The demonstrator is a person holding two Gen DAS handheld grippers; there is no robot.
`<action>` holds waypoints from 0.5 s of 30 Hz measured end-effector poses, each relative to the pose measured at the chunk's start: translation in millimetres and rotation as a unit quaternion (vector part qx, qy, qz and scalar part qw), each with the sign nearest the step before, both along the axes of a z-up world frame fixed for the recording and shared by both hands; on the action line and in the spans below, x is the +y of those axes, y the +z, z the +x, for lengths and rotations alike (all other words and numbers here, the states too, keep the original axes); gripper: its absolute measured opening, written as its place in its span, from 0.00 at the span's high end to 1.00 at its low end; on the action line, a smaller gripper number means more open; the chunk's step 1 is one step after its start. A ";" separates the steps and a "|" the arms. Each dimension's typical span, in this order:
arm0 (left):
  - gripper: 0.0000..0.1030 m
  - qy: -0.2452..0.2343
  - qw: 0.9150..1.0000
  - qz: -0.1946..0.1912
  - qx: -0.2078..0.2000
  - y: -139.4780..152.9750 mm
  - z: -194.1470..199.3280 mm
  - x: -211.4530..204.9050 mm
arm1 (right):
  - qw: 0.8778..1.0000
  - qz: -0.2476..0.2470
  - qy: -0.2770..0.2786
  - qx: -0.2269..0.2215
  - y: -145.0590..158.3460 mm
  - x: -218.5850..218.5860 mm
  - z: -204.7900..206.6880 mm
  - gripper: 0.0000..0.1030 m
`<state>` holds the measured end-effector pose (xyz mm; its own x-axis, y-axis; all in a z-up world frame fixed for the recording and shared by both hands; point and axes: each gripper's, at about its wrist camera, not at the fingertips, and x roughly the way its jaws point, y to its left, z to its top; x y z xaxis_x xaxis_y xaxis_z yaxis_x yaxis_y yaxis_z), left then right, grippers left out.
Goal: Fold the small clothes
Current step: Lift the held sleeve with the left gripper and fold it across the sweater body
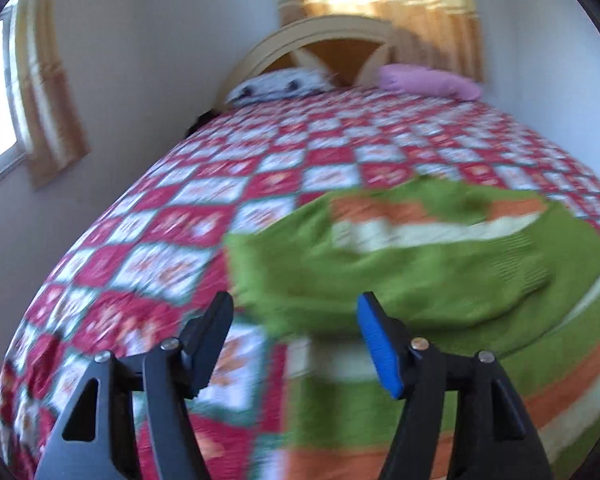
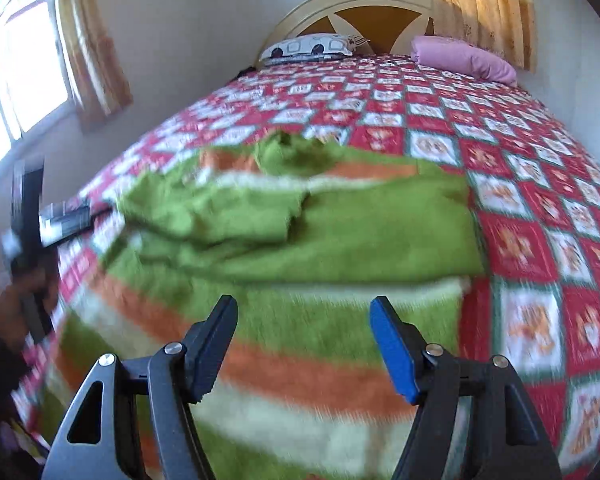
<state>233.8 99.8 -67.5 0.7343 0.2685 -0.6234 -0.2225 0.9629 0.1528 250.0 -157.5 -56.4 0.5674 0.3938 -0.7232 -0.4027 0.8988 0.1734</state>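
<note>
A small green knit sweater [image 1: 404,276] with orange and cream stripes lies spread on the bed, its sleeves folded in over the body. It also fills the middle of the right wrist view [image 2: 340,240]. My left gripper [image 1: 296,308] is open and empty, just above the sweater's near left edge. My right gripper [image 2: 304,312] is open and empty, above the striped lower part of the sweater. The left gripper's body [image 2: 32,216] shows blurred at the left edge of the right wrist view.
The bed has a red and white checked quilt [image 1: 148,248]. A patterned pillow [image 2: 312,46] and a pink pillow [image 2: 464,60] lie by the arched headboard [image 2: 356,4]. White walls and curtained windows [image 2: 24,68] surround the bed.
</note>
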 end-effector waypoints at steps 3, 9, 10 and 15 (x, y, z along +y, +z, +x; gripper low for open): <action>0.35 0.037 0.999 -0.036 0.014 -15.7 -8.6 32.8 | 0.999 0.026 -0.009 0.031 -2.7 19.0 39.3 0.33; 0.33 0.031 0.997 -0.061 0.030 -35.9 -10.5 28.4 | 0.996 0.004 -0.028 0.089 -42.5 57.9 92.0 0.54; 0.33 0.031 0.997 -0.061 0.039 -37.9 -8.1 27.6 | 0.995 -0.007 -0.031 0.097 -50.3 63.7 97.2 0.68; 0.24 0.040 0.992 -0.085 0.081 -52.5 4.6 41.0 | 0.998 -0.060 -0.014 0.024 -33.9 81.9 86.1 0.96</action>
